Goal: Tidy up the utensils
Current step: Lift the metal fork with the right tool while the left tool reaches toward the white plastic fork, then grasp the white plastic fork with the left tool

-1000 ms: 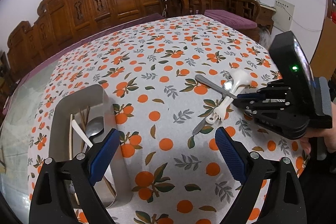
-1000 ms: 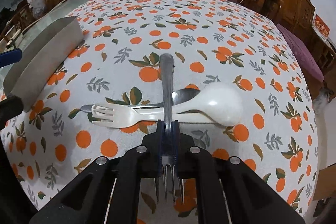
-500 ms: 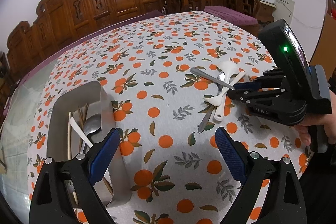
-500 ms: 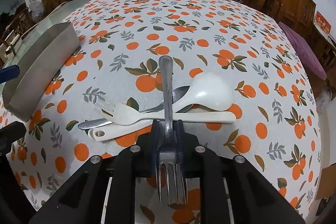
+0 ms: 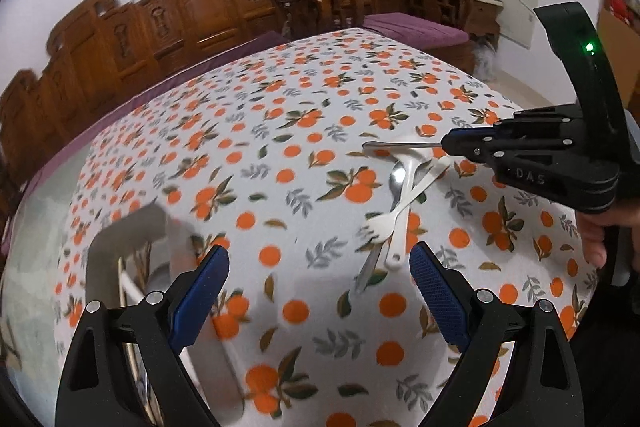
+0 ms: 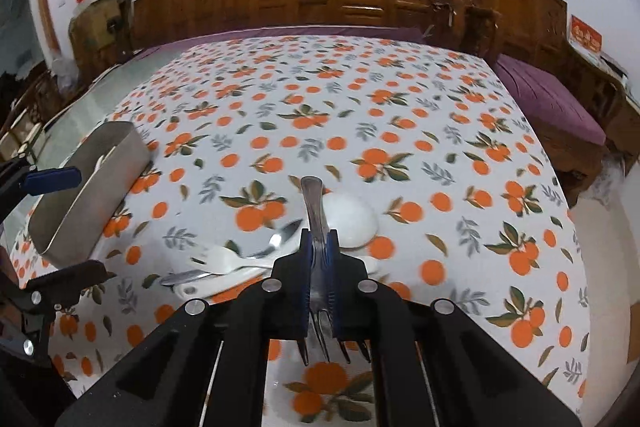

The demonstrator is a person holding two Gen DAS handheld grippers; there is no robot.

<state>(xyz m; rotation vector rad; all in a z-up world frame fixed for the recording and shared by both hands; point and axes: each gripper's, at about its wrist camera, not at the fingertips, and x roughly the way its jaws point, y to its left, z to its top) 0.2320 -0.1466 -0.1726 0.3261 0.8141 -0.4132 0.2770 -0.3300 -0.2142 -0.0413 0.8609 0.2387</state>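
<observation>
The right gripper was clamped on the metal fork, its blue pads pressed flat against the neck, the tines pointing back toward the camera and the handle sticking forward. The fork hung clear of the tablecloth, above the utensil pile and well to the right of the steel tray. Its jaws had just been closing, with the fork between them. The fork looked stiff, fairly light and smooth, so it could likely twist or slide in a pinch near one end; a hold nearer the middle of the handle would probably balance better. Left on the tablecloth, right of the tray, lay a white plastic fork, a white spoon and a metal spoon, crossed over one another; the plastic ones looked very light and easy to knock. The left gripper stood wide apart and empty, just right of the tray, which already held a few utensils.
</observation>
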